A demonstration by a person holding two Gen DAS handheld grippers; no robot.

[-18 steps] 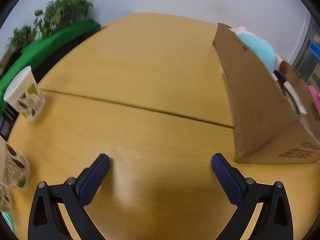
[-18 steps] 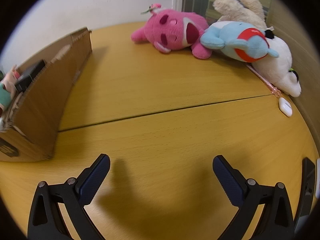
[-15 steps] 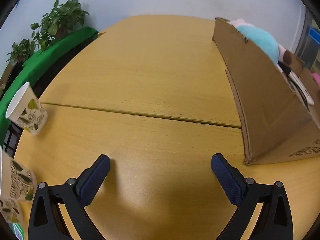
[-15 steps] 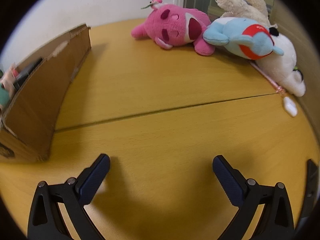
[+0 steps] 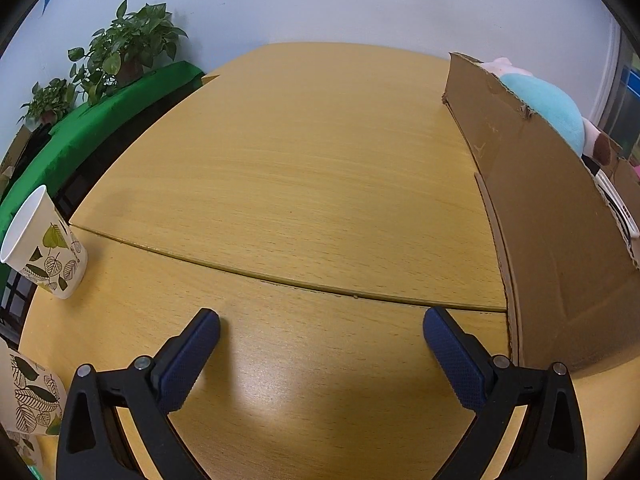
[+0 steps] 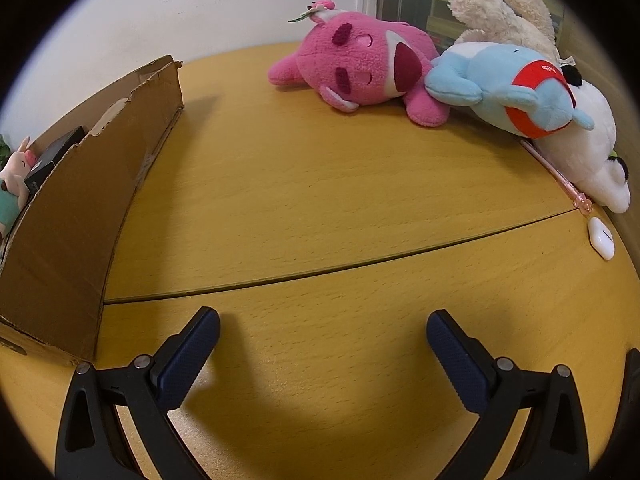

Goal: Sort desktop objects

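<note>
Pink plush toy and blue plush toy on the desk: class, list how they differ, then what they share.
The pink plush toy has a wide dark-red mouth; the blue plush toy wears a red band. Pink lies nearer the wall, blue against a white plush. Both are soft, lying down, outside the cardboard box.

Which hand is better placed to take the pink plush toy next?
Right. Its open tongs face the pink plush toy across bare table; the left tongs see only the paper cup and cardboard box.

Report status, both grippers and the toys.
Left gripper, right gripper: jaws open, empty. Pink plush toy lying on wooden table, outside brown cardboard box. Path clear.
</note>
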